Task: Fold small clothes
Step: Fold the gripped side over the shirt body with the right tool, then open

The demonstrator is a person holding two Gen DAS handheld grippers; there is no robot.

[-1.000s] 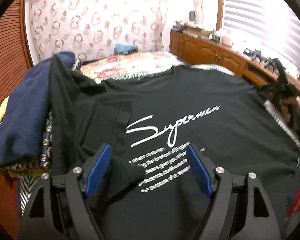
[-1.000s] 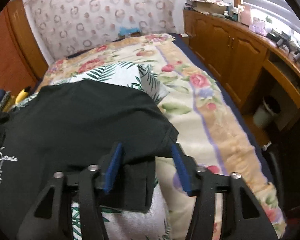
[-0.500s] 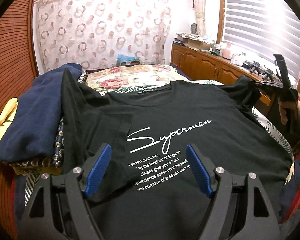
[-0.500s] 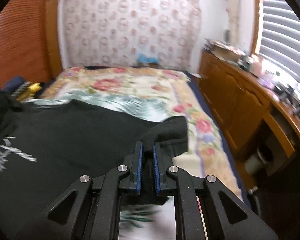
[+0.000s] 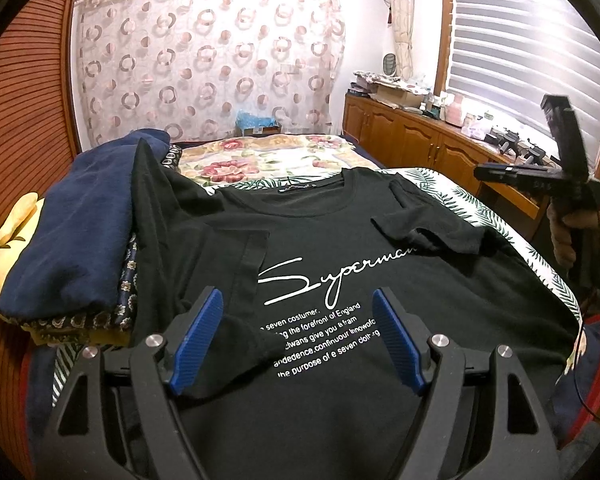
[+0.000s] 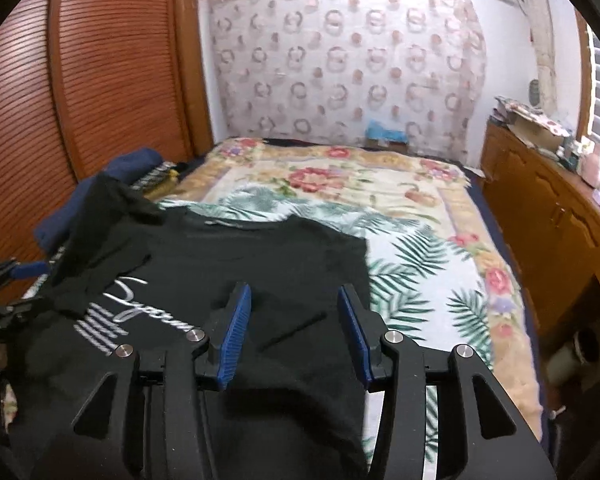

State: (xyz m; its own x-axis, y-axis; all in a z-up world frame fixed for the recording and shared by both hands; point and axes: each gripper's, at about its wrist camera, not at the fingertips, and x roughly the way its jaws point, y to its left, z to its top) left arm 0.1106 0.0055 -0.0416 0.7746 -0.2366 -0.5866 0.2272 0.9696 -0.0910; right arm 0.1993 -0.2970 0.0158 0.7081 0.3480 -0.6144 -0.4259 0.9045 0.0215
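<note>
A black T-shirt (image 5: 340,360) with a white "Superman" print lies front up on the bed. Its left sleeve (image 5: 236,264) is folded in over the chest, and its right sleeve (image 5: 424,228) lies folded in across the end of the print. My left gripper (image 5: 298,336) hovers open over the shirt's lower left, with only flat cloth below its pads. My right gripper (image 6: 296,328) is above the shirt's right side with its jaws opening and nothing between them. In the left wrist view a hand (image 5: 572,232) holds it up at the right edge.
A stack of folded clothes topped by a navy garment (image 5: 72,232) sits left of the shirt, against a louvred wooden wardrobe (image 6: 100,80). The floral bedspread (image 6: 340,176) stretches beyond the collar. Wooden cabinets (image 5: 420,140) with clutter on top run along the right wall.
The right gripper shut on the right sleeve, lifted it and carried it in over the chest, then let go; the sleeve now lies folded in. The left gripper stayed open above the shirt.
</note>
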